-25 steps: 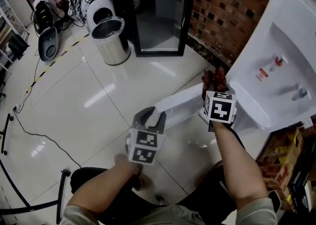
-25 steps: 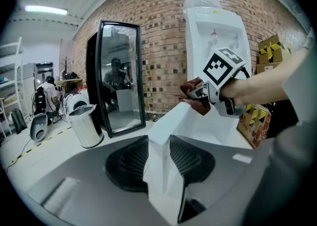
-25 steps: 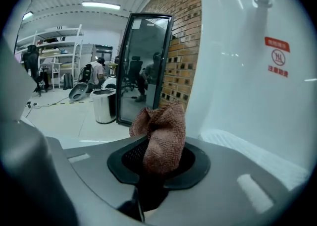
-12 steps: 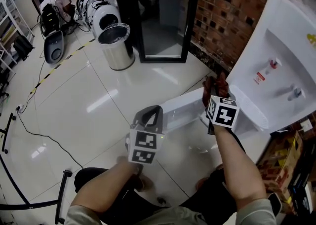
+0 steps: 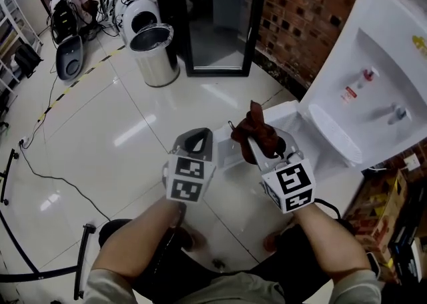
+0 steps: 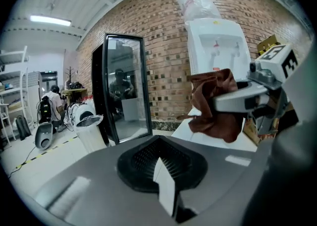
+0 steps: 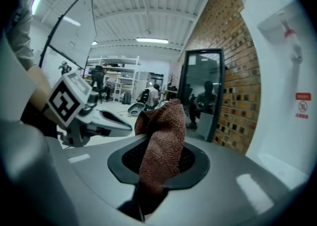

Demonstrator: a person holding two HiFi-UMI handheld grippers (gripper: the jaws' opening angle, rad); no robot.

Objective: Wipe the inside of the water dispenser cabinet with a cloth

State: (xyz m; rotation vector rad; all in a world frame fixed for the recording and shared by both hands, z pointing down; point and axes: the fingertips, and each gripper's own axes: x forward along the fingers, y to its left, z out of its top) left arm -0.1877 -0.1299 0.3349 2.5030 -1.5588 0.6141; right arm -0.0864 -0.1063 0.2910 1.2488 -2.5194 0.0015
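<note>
1. A glossy tiled floor (image 5: 133,129) runs up to a brick wall (image 5: 293,9). The water dispenser (image 5: 373,83) stands at 2 o'clock in the head view, and its cabinet door (image 5: 288,113) is swung out toward the person, which leaves the inside reachable
2. The right gripper (image 5: 256,143) has its jaws clamped on the reddish-brown cloth (image 5: 252,121). The cloth is bunched upright above the tips and held just outside the door, with the dispenser at its 2 o'clock, probably ready to go in for wiping
3. The left gripper (image 5: 197,141), at 9 o'clock of the right one, has its jaws fully together on nothing. It seems to be kept aside so the cloth hand has room
</note>
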